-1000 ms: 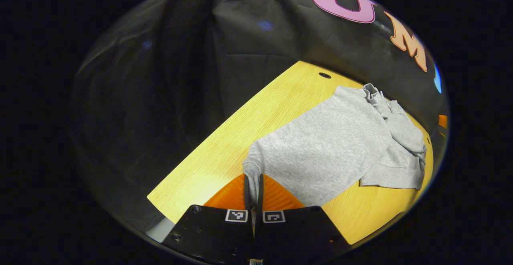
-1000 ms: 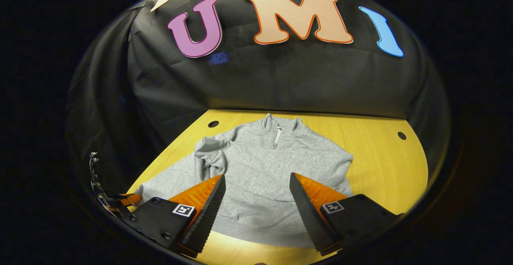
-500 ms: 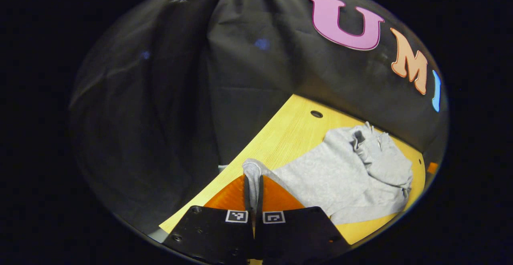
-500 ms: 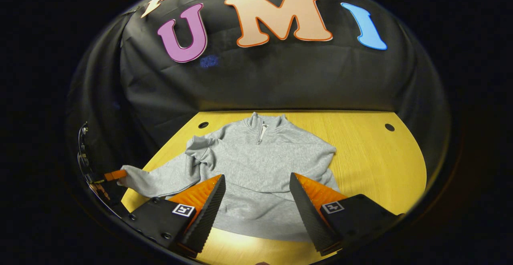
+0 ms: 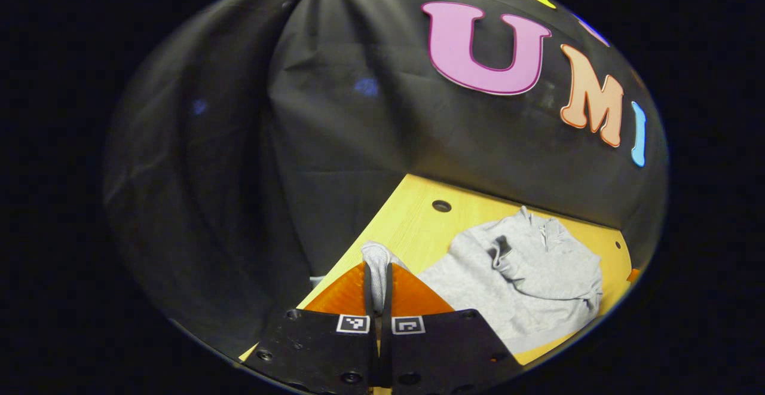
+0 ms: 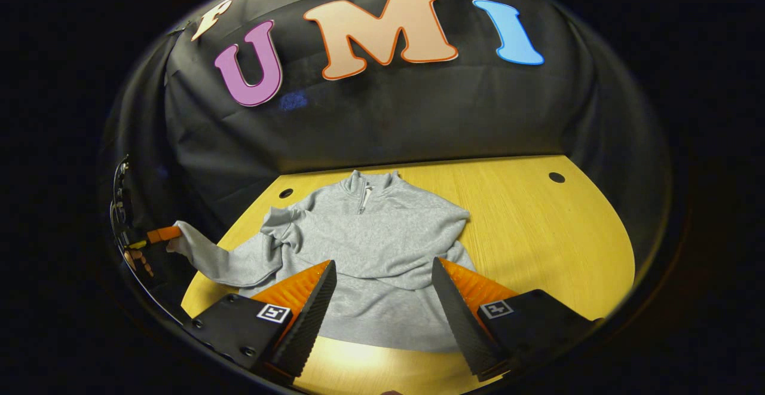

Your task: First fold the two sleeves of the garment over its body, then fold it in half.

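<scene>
A grey zip-neck sweatshirt [image 6: 370, 245] lies on the yellow wooden table [image 6: 538, 233], collar toward the back wall. Its right sleeve is folded over the body. In the left gripper view my left gripper [image 5: 378, 275] is shut on the cuff of the left sleeve [image 5: 376, 263], held up off the table beyond the sweatshirt [image 5: 526, 275]. In the right gripper view that left gripper [image 6: 158, 235] shows at the far left, with the sleeve [image 6: 221, 257] stretched out from the shoulder. My right gripper [image 6: 382, 293] hangs open above the sweatshirt's hem, nothing between its fingers.
The table has round holes [image 6: 556, 177] near its back corners [image 6: 285, 193]. Black cloth walls close in the back and left. Bare tabletop lies to the right of the sweatshirt. A hand [image 6: 134, 257] holds the left gripper at the table's left edge.
The left gripper has lifted the sleeve cuff up and out to the left, drawing the sleeve off the table. The right gripper stayed open and drifted slightly right.
</scene>
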